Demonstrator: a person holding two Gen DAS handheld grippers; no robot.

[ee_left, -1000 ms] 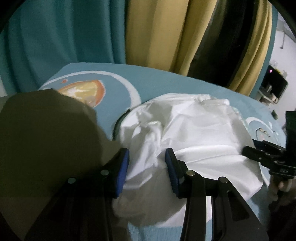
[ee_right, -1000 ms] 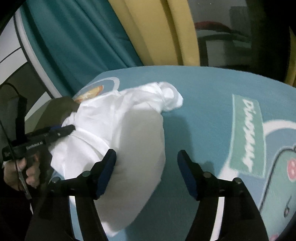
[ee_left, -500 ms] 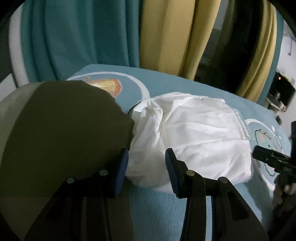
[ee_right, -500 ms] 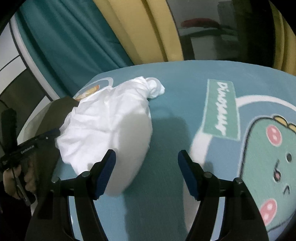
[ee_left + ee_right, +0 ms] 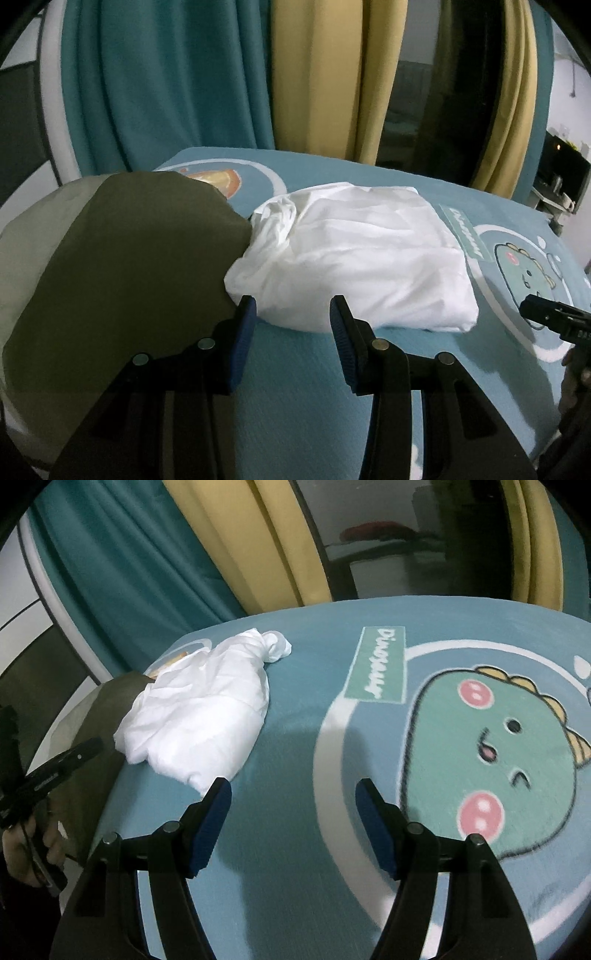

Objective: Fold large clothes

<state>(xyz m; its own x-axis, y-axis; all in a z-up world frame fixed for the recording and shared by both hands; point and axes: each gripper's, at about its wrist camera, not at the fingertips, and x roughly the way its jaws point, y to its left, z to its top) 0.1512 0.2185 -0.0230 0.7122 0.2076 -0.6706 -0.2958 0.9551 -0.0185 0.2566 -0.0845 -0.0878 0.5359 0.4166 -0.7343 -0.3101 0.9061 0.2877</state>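
**poster1:** So where's the white garment (image 5: pixel 354 266) sitting relative to the grippers? Left gripper (image 5: pixel 291 332) is hovering just short of its near edge, jaws apart, nothing between the pads.

**poster2:** Yeah, it's lying bunched on the teal dinosaur blanket (image 5: pixel 303 709), butting against the olive cloth (image 5: pixel 122 266). The right gripper (image 5: pixel 293 812) is gaping too, gripping nothing, and the bundle is lying off to its left, long axis running away toward the curtains (image 5: pixel 155 565). I'm judging the left one nearer.

**poster1:** The right view is showing a twisted knot (image 5: pixel 273 646) at the far end; the left view is hiding that.
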